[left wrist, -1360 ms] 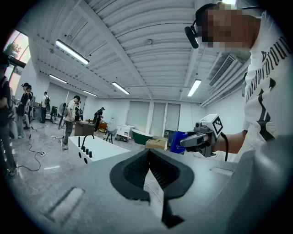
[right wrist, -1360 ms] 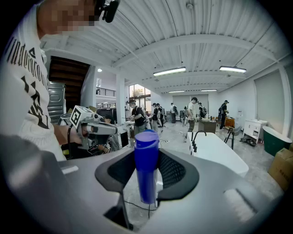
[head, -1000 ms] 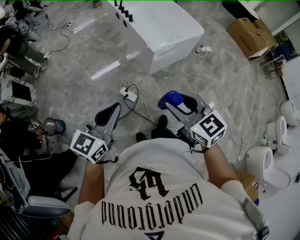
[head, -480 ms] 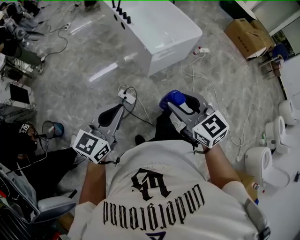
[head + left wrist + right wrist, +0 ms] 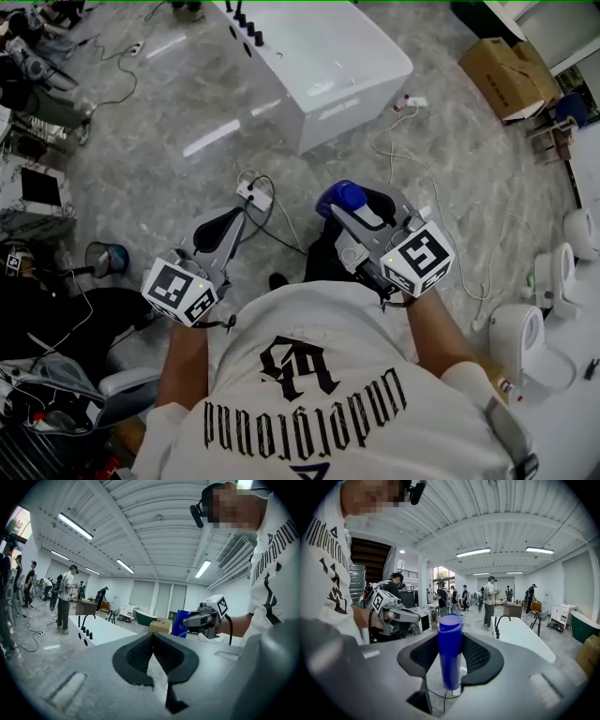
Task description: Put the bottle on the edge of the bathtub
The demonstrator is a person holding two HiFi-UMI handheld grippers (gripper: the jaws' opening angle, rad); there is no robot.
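My right gripper [image 5: 451, 660] pinches the bottle [image 5: 450, 634]; the left gripper's [image 5: 153, 639] jaws are pressed together, empty. The bathtub [image 5: 328, 56] lies well ahead; placing remains.

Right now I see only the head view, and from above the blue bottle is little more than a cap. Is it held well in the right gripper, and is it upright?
Observer: Yes. In the right gripper view the bottle stands upright, and the right gripper has a pad pressed on each side of it.
Operator: Does the left gripper carry something?
Observer: No. Its own view shows the left gripper with its jaws closed together and nothing between them.
Operator: What are the black things on the bathtub?
Observer: From the side, one is a curved tap that arches above the far end of the bathtub.
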